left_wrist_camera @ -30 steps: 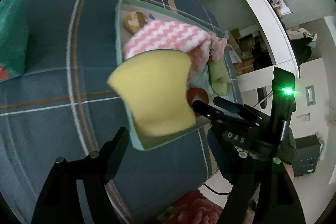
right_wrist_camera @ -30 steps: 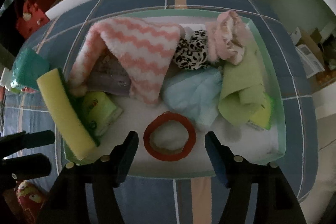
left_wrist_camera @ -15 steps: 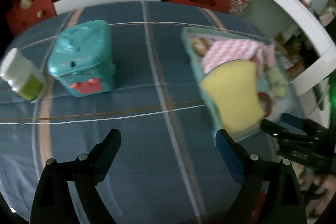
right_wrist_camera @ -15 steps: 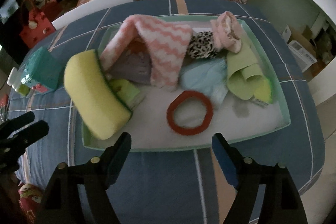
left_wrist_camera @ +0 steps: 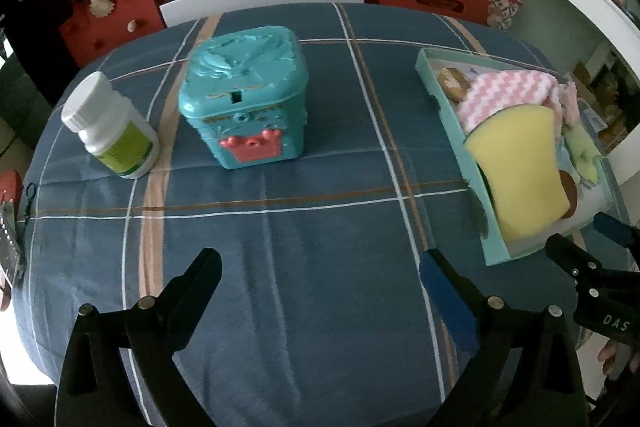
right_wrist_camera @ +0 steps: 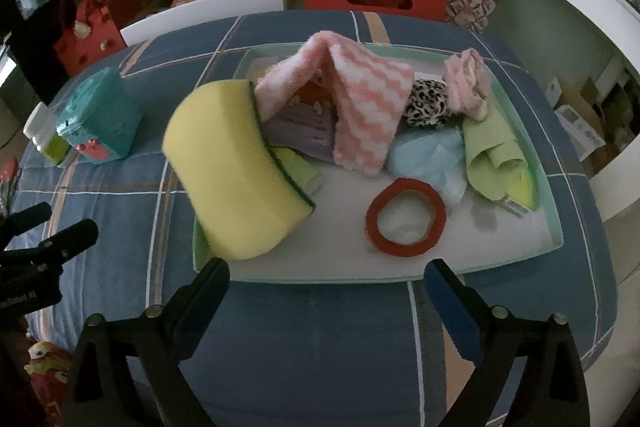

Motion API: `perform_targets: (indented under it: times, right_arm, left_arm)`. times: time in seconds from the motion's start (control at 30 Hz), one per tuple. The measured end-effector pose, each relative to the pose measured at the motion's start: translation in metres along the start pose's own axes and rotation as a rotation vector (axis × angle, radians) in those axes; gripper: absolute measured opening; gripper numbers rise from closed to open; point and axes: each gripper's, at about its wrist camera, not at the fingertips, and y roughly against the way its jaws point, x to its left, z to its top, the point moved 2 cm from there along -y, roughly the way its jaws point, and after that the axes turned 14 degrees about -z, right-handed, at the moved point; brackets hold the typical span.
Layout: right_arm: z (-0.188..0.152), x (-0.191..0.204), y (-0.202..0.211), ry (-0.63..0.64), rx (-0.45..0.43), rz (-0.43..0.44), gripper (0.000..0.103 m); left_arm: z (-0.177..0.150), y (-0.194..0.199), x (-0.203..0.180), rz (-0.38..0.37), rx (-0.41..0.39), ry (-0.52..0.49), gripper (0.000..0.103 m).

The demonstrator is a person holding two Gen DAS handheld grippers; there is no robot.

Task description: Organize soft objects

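Both your grippers, left (left_wrist_camera: pixel 320 279) & right (right_wrist_camera: pixel 326 281), gape wide, holding nothing. Yellow sponge (right_wrist_camera: pixel 236 171) leans tilted over tray (right_wrist_camera: pixel 556 223) left rim w/ no grip on it; could tip out onto tablecloth (left_wrist_camera: pixel 300 227).

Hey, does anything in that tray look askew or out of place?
Yes. The yellow sponge sits tilted over the tray's left rim, half in and half out. The other soft things lie inside.
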Motion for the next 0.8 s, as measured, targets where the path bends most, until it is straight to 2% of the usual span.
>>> perform_targets:
  times: [0.3, 0.53, 0.8]
  right_arm:
    - [-0.001, 0.002, 0.014, -0.017, -0.032, -0.02, 0.099]
    - [0.005, -0.005, 0.009, -0.023, -0.043, -0.023, 0.099]
    - [0.004, -0.003, 0.011, -0.016, -0.054, -0.039, 0.099]
  left_arm:
    - [-0.001, 0.009, 0.002, 0.053, -0.02, 0.006, 0.099]
    - [-0.002, 0.008, 0.004, 0.114, -0.013, 0.007, 0.099]
    - [-0.002, 0.008, 0.007, 0.132, -0.01, 0.01, 0.099]
